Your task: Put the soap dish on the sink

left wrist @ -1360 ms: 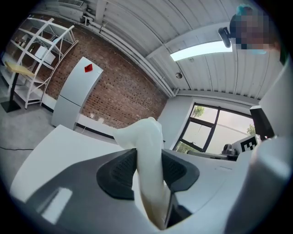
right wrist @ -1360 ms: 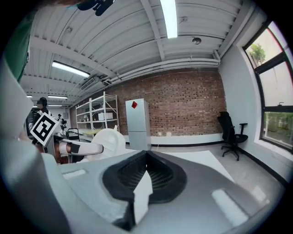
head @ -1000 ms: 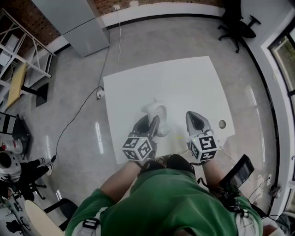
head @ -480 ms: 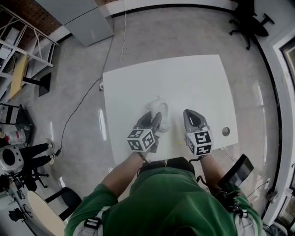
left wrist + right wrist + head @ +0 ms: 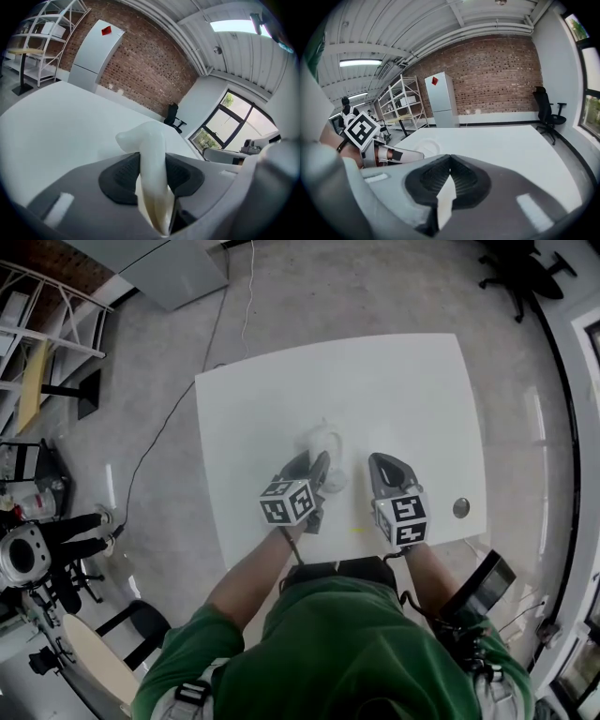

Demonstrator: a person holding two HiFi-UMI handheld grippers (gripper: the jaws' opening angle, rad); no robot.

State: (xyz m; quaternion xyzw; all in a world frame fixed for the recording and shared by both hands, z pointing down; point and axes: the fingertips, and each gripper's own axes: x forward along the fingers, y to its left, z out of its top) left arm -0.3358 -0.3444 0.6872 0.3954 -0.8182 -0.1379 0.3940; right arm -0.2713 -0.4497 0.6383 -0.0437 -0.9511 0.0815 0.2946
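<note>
My left gripper (image 5: 313, 465) is shut on the white soap dish (image 5: 323, 442), holding it by its edge just above the white table (image 5: 403, 399). In the left gripper view the dish's rim (image 5: 149, 150) stands upright, pinched between the two dark pads. My right gripper (image 5: 384, 463) hangs beside it on the right, shut, with nothing between its pads (image 5: 450, 161). From the right gripper view the left gripper (image 5: 396, 154) shows at the left with the round dish (image 5: 425, 146) at its tip. No sink is to be seen in any view.
A round hole (image 5: 460, 507) sits near the table's right front corner. Around the table the floor carries a cable (image 5: 178, 418), metal shelves (image 5: 37, 343) at the left, a grey cabinet (image 5: 178, 268) and a black office chair (image 5: 520, 268) at the back.
Both grippers have sunk toward the table, side by side. The dish has stayed in the left gripper's grip, and the right jaws have stayed together.
</note>
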